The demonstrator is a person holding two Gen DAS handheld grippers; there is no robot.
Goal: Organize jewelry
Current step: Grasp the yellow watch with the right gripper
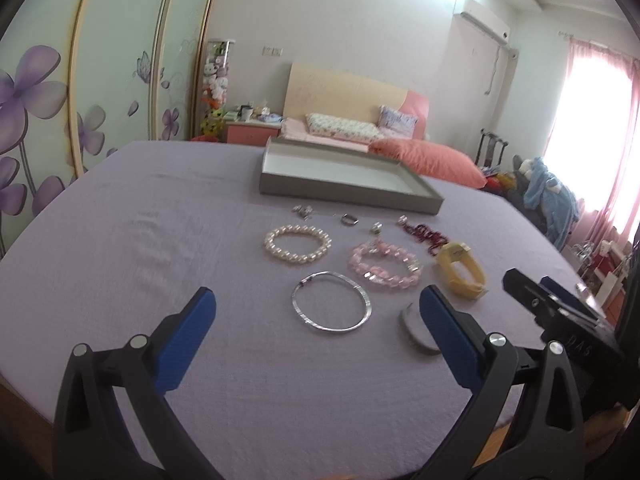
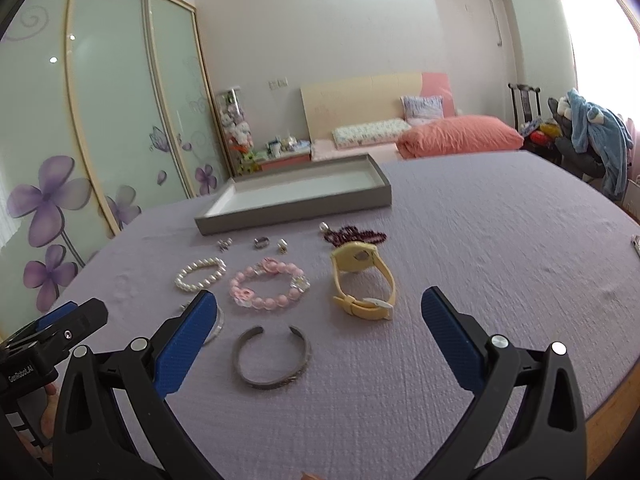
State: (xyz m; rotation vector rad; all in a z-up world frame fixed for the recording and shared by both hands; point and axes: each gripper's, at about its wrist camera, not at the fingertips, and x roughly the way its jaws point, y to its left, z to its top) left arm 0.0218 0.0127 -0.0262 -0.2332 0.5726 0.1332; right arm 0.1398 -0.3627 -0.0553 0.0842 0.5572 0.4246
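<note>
dark cuff bangle [image 2: 272,360] seen just ahead of right gripper [image 2: 319,312], open ends turned toward tray [image 2: 296,210]; right nearer; both grippers spread wide, nothing held.

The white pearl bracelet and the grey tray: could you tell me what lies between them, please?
In the left wrist view, small silver pieces and a ring lie on the purple cloth between the pearl bracelet and the tray.
</note>
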